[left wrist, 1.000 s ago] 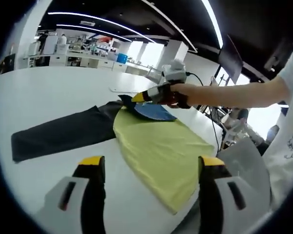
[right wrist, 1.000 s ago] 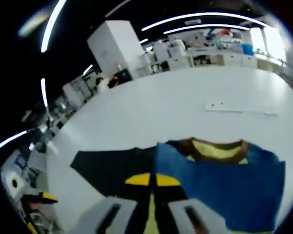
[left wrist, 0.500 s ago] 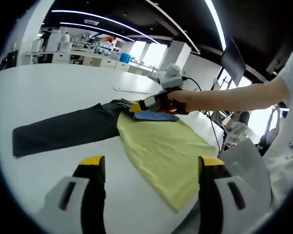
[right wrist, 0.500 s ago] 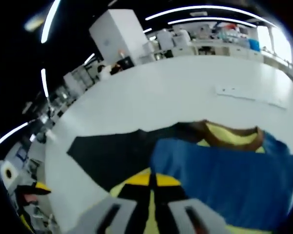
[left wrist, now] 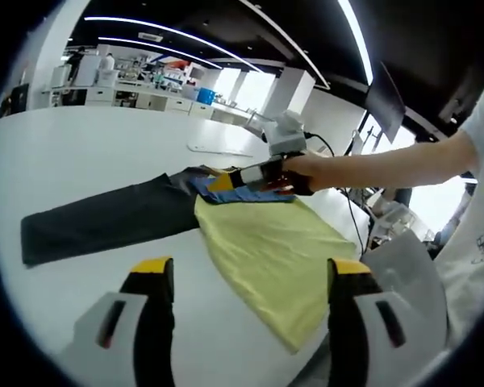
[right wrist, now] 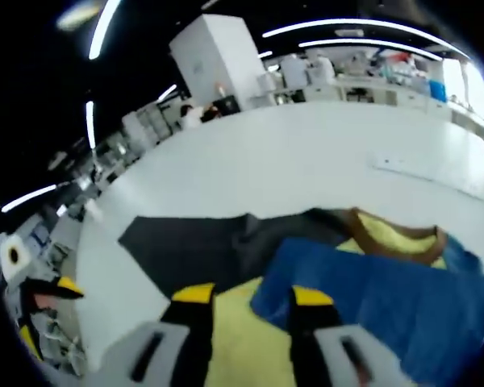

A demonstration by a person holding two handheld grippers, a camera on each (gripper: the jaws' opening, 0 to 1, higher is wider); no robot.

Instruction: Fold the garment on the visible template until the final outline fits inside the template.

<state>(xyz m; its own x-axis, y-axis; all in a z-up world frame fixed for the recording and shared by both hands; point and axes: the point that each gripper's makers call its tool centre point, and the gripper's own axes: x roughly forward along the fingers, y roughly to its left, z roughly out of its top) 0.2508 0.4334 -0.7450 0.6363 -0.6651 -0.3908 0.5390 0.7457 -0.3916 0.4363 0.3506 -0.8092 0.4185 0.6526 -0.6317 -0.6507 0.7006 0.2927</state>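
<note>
Table [left wrist: 89, 153]: white, holding your garment [left wrist: 266, 250] spread flat.
Left gripper [left wrist: 246, 278]: jaws apart, near the yellow body.
Right gripper [right wrist: 246, 297]: parted over the blue sleeve [right wrist: 387, 298].
Left view: your hand [left wrist: 306, 171].

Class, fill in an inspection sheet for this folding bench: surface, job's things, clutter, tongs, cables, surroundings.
Surface: white table, broad and bare beyond the cloth.
Job's things: garment lying flat, yellow body, dark sleeve spread out, blue sleeve folded over the yellow; no template outline made out.
Clutter: flat pale strip on the far table.
Tongs: left tongs open above the hem; right tongs open at the blue sleeve.
Cables: black cable trailing from the right tongs.
Surroundings: benches, white pillar, ceiling strip lights.
</note>
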